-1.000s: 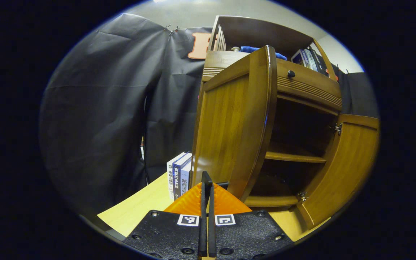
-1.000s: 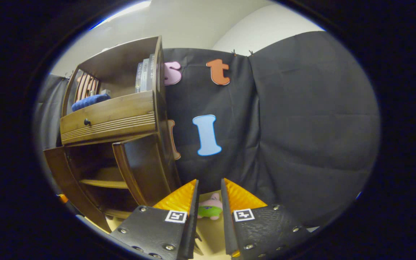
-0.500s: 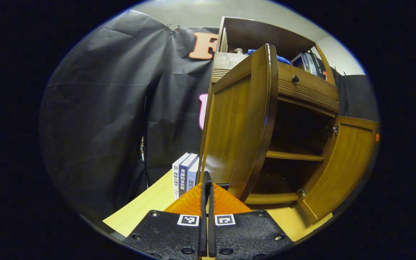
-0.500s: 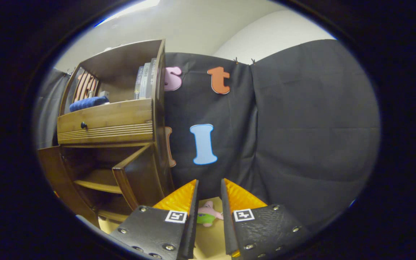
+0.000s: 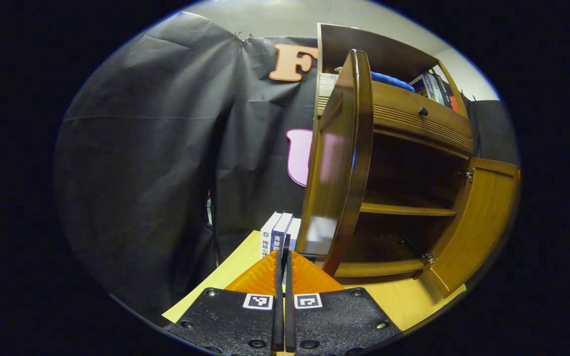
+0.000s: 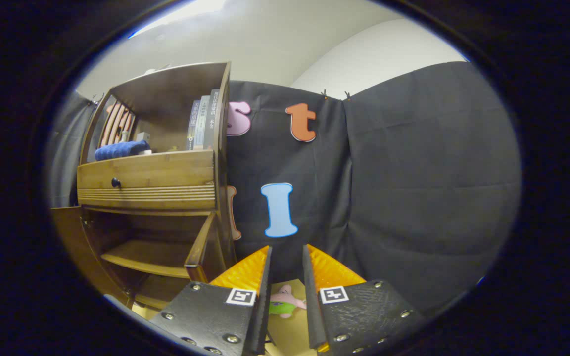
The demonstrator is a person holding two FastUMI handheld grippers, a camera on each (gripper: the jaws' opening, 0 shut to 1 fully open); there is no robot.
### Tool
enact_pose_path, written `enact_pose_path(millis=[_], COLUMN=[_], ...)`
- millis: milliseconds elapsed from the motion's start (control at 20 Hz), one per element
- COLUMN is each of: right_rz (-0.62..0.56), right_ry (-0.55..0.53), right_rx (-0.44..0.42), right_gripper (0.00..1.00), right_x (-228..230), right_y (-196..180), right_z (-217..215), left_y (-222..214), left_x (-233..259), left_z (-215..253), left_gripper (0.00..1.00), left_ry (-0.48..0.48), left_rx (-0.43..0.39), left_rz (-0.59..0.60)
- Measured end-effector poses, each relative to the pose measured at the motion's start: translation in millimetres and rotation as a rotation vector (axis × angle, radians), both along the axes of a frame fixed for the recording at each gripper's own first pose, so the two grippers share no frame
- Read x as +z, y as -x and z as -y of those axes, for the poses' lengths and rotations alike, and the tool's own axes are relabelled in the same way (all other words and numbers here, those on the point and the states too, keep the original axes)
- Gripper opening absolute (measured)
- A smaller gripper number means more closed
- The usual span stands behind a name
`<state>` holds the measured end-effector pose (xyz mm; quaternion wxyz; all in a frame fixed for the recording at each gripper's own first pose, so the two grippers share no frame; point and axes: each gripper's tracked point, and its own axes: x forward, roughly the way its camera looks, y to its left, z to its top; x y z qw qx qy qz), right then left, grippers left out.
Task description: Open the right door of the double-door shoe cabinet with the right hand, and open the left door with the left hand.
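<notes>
The wooden shoe cabinet [image 5: 413, 118] stands on a light table with both doors swung out. In the left gripper view the left door [image 5: 337, 163] shows nearly edge-on, and the right door [image 5: 483, 222] stands wide at the far right. My left gripper [image 5: 283, 247] is shut, its tips at the left door's lower part, where a dark handle piece [image 5: 307, 256] sticks out beside them. In the right gripper view the right door [image 6: 205, 249] stands out from the cabinet [image 6: 156, 183]. My right gripper [image 6: 287, 257] is open beside it and holds nothing.
Upright books [image 5: 277, 232] stand on the table [image 5: 394, 301] left of the cabinet. A small pink and green plush toy [image 6: 285, 304] lies on the table beyond my right fingers. A blue towel [image 6: 119, 150] and books [image 6: 201, 123] sit on the cabinet's top shelf.
The left door has swung further open with my left gripper at its handle, now nearly edge-on. The right gripper has tilted up slightly, still open.
</notes>
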<state>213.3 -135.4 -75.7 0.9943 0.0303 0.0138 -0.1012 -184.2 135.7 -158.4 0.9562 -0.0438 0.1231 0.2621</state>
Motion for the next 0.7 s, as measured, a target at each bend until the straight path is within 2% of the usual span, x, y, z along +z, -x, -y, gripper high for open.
enact_pose_path(millis=[50,150,200,500,550,600,700], right_rz=[-0.001,-0.012,-0.010,0.002,0.010,0.013,0.020], right_ry=[0.001,0.004,0.017,0.075,0.080,0.081,0.075], right_rx=[-0.003,-0.004,-0.016,-0.061,-0.068,-0.072,-0.056], right_gripper=[0.29,0.36,0.33,0.32,0.32,0.32,0.32], right_x=[1,0,3,18,22,25,30], right_y=[-2,-5,-5,-6,-5,-5,-5], right_z=[-1,-7,-5,-1,2,2,-5], left_y=[-1,-1,0,2,2,3,3], left_x=[0,-1,-3,-1,0,0,4], left_z=[-2,-5,-4,-3,-4,-3,-8], left_gripper=[0.01,0.02,0.01,0.01,0.04,0.01,0.02], left_ry=[0.001,-0.004,-0.007,-0.024,-0.024,-0.016,-0.020], left_rx=[-0.006,-0.021,-0.026,-0.043,-0.039,-0.026,0.030], left_rz=[0.002,-0.007,-0.014,-0.045,-0.043,-0.032,-0.013])
